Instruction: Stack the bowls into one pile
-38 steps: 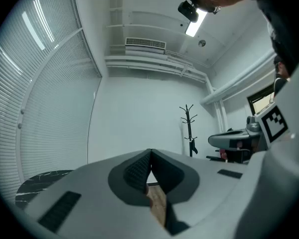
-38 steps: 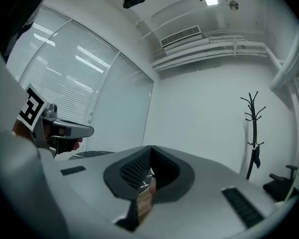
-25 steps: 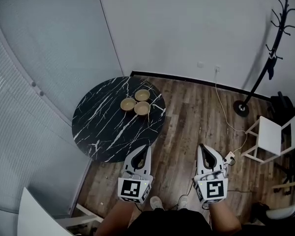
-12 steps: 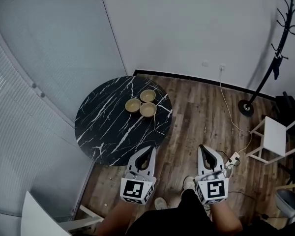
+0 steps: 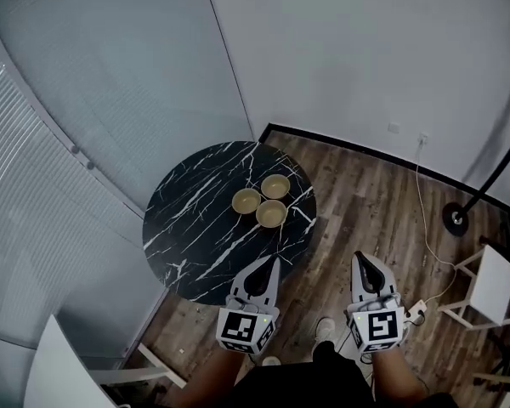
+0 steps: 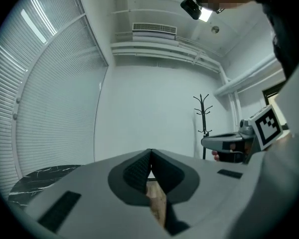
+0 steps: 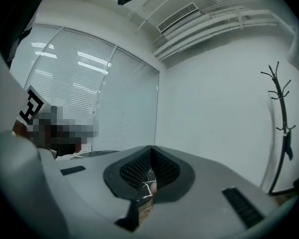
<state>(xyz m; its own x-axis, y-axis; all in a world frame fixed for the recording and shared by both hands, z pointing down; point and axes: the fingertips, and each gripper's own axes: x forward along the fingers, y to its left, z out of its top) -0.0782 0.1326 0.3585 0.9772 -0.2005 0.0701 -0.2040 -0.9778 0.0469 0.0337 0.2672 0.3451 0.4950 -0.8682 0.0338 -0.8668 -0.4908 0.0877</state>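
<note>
While the person stands at the near side of the round black marble table [image 5: 187, 240], three shallow tan bowls lie on its far right part, clustered close together, each upright on the tabletop and none nested in another: left bowl [image 5: 246, 201], far bowl [image 5: 275, 186], near bowl [image 5: 271, 214]. The left gripper [image 5: 272, 266] is held level, its tips showing over the table's near right rim in the head view. In the left gripper view its ribbed jaws [image 6: 150, 156] are pressed together with nothing between them. The right gripper [image 5: 362, 260] is held level to the right of the table, over the wood floor [image 5: 365, 202]. In the right gripper view its jaws [image 7: 150, 152] likewise meet on nothing. Both grippers are well apart from the bowls. A white chair [image 5: 493, 283] and the round base of a coat stand [image 5: 456, 219] stand on the floor further right of the table.
</note>
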